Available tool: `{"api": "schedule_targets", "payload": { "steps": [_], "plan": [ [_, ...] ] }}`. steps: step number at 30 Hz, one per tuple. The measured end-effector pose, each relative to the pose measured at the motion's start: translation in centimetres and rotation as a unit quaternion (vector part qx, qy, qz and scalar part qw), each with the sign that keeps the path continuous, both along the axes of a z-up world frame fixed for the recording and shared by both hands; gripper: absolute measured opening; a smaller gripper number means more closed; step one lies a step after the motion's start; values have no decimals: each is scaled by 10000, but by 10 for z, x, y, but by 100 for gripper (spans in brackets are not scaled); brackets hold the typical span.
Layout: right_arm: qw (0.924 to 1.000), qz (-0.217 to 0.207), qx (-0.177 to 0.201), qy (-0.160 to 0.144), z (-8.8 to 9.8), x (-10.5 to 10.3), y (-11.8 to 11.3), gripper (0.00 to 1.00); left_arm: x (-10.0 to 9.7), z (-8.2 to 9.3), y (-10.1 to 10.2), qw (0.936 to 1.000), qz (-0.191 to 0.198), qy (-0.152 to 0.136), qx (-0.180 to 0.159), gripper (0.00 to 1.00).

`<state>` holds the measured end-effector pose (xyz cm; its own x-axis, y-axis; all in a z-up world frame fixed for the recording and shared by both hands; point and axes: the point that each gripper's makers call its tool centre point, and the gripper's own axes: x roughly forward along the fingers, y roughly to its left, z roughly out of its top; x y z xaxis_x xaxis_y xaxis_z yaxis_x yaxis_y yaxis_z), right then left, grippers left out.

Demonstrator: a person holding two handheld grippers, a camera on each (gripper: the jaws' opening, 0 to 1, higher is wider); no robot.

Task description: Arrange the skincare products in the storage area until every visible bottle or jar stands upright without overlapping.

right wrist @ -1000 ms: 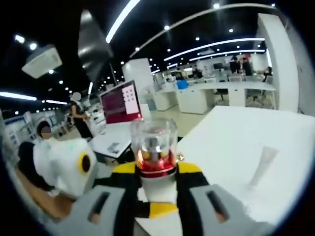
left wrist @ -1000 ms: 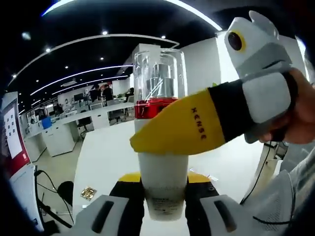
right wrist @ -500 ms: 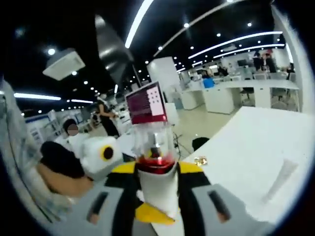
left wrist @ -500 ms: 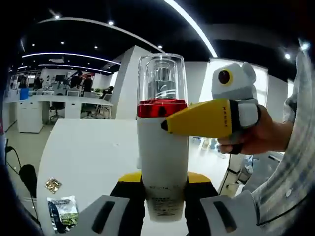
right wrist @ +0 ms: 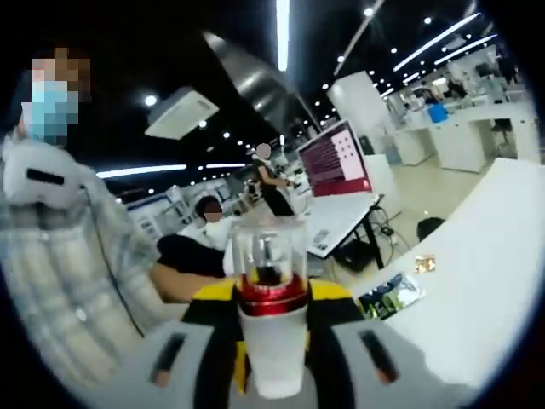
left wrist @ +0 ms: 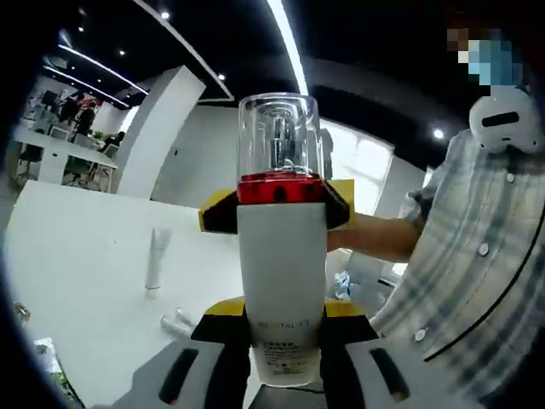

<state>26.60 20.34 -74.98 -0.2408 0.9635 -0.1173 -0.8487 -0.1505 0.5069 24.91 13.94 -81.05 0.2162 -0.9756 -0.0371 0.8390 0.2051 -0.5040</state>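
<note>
Both pairs of jaws are clamped on one white pump bottle (left wrist: pixel 282 281) with a red collar and clear cap, held up off the tabletop (left wrist: pixel 77 281). The left gripper (left wrist: pixel 281 341) grips its lower body; the right gripper (right wrist: pixel 271 341) pinches it just under the collar, from the far side in the left gripper view. On the tabletop stands a white tube (left wrist: pixel 156 260), with something small, perhaps another tube (left wrist: pixel 180 321), lying near it. A green packet (right wrist: pixel 390 294) lies on the tabletop's edge.
</note>
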Motion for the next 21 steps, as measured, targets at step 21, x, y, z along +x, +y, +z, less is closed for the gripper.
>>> {"api": "schedule_targets", "payload": {
  "steps": [21],
  "plan": [
    [9765,-1954,-363,-834,-18,40,-2,25,41,-20,9,9875,1286,-17,910,36]
  ]
}}
